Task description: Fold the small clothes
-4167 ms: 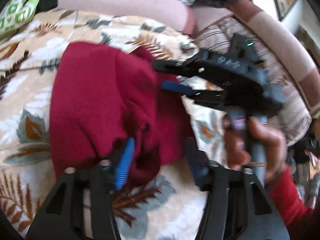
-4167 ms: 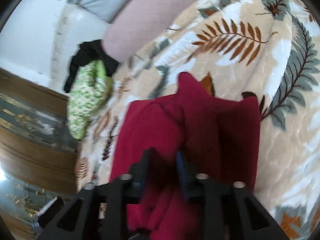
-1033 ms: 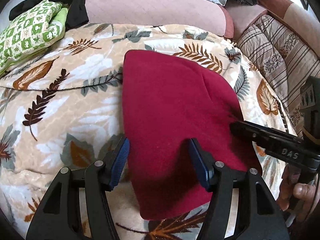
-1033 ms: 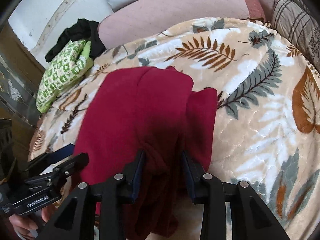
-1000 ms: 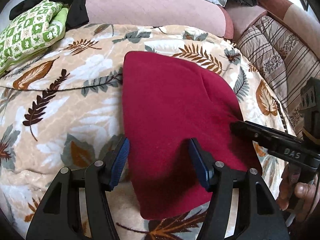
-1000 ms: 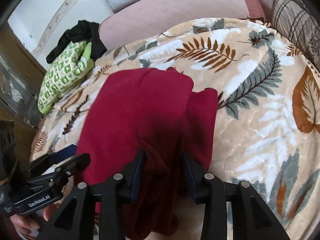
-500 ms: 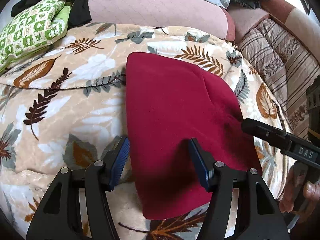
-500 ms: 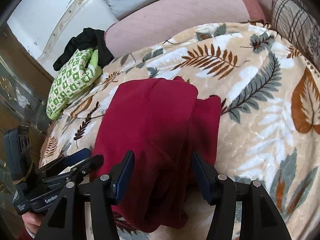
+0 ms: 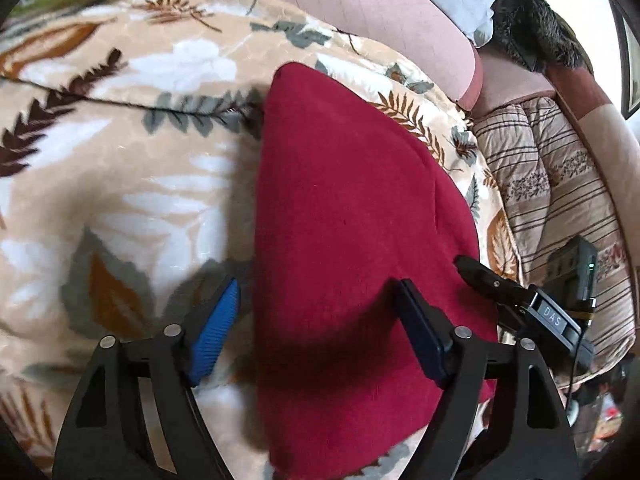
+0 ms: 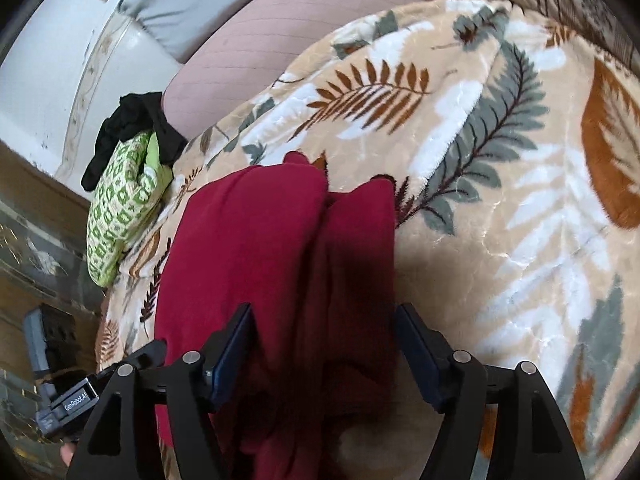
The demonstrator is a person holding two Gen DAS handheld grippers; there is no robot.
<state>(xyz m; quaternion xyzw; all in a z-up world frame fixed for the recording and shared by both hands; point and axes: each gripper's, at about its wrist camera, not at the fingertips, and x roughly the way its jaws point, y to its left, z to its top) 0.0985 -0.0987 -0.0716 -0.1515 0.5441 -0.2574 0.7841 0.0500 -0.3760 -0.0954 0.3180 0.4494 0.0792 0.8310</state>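
A dark red garment (image 9: 352, 232) lies folded lengthwise on the leaf-print blanket (image 9: 132, 168). My left gripper (image 9: 320, 332) is open and empty, hovering over the garment's near end. My right gripper (image 10: 324, 344) is open and empty above the garment's (image 10: 272, 248) folded right side, where a second layer shows as a ridge. The right gripper's finger (image 9: 484, 276) shows in the left wrist view at the garment's right edge. The left gripper's body (image 10: 76, 396) shows at the lower left of the right wrist view.
A green patterned cloth (image 10: 120, 204) with a black garment (image 10: 136, 128) on it lies at the blanket's far left. A pink cushion (image 9: 360, 4) runs along the back. A striped quilt (image 9: 560, 184) lies to the right, with a dark furry item (image 9: 532, 40) beyond it.
My right gripper let go of the red garment's fold and opened wide. The left gripper, open throughout, moved closer to the garment, which now lies still.
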